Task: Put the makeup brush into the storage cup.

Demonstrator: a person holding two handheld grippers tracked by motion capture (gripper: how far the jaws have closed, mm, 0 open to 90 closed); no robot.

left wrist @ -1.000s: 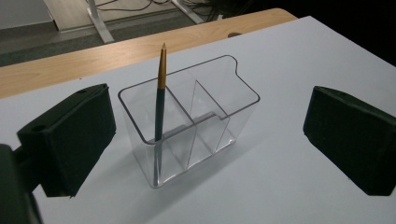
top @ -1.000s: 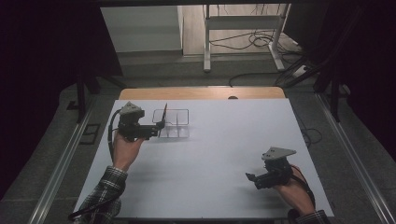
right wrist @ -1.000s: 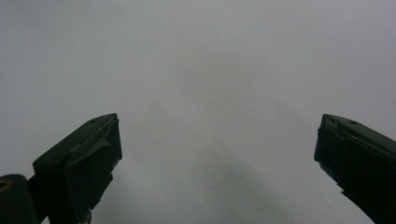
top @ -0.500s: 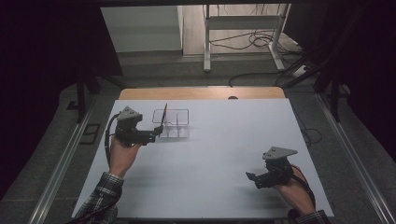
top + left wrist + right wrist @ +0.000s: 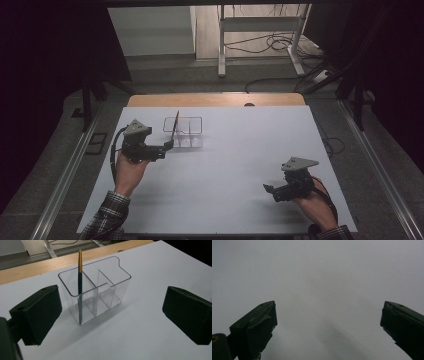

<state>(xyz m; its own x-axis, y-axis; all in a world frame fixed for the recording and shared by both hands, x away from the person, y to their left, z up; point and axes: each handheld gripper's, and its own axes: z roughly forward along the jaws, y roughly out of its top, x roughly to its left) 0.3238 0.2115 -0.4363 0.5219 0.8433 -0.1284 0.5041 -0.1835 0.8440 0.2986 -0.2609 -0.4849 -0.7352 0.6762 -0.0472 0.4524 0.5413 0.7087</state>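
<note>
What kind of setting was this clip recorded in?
Probably a lab or recording room: a white-topped table ringed by dark curtains, loose cables on the floor, and a person's handheld left gripper and right gripper.

No text, label, brand, number or sign can be read in any of the three views. The clear plastic divided holder (image 5: 96, 293), the slim dark-blue pen with a gold upper end (image 5: 80, 287) standing in it, and the white table surface (image 5: 240, 170) carry no legible markings. The black jaws bear none either.
</note>
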